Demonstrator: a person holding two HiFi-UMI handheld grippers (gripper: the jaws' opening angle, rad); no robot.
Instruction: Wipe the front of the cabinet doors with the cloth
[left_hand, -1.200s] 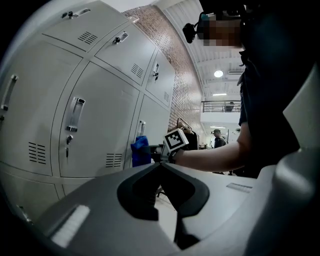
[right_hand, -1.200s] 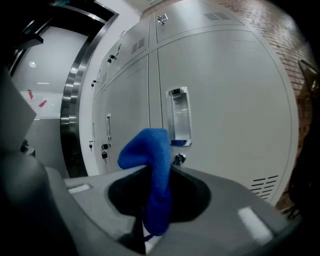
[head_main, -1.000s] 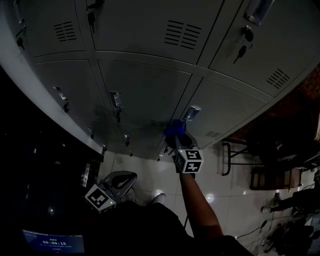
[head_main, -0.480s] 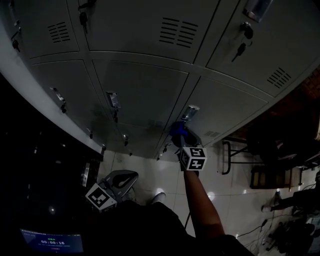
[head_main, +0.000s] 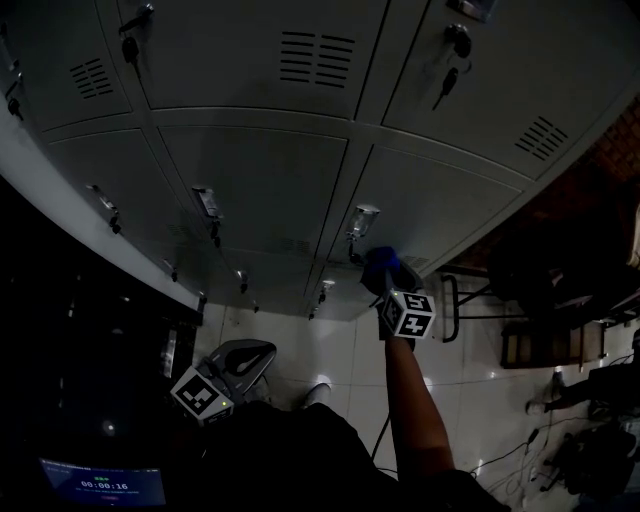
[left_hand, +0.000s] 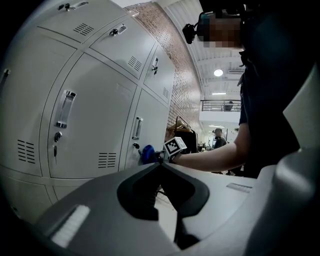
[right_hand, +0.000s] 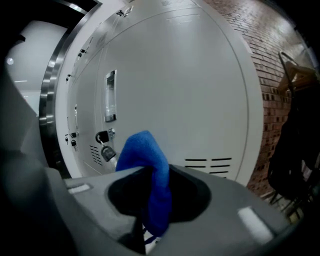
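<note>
Head view: the right gripper (head_main: 385, 275) had shifted rightward past the door handle (head_main: 362, 218), bringing the blue cloth (head_main: 376, 260) to the lower right locker door (head_main: 450, 205). Left gripper view: the left gripper (left_hand: 161, 167) was pressed together, holding nothing. Right gripper view: the jaws pinched the cloth, close to the door.

My cloth (right_hand: 146, 150) is soft fabric; the cabinet doors (right_hand: 200, 100) are smooth matt painted metal; at two o'clock, rough brick (right_hand: 272, 85); my right gripper (right_hand: 147, 172) is matt plastic.
</note>
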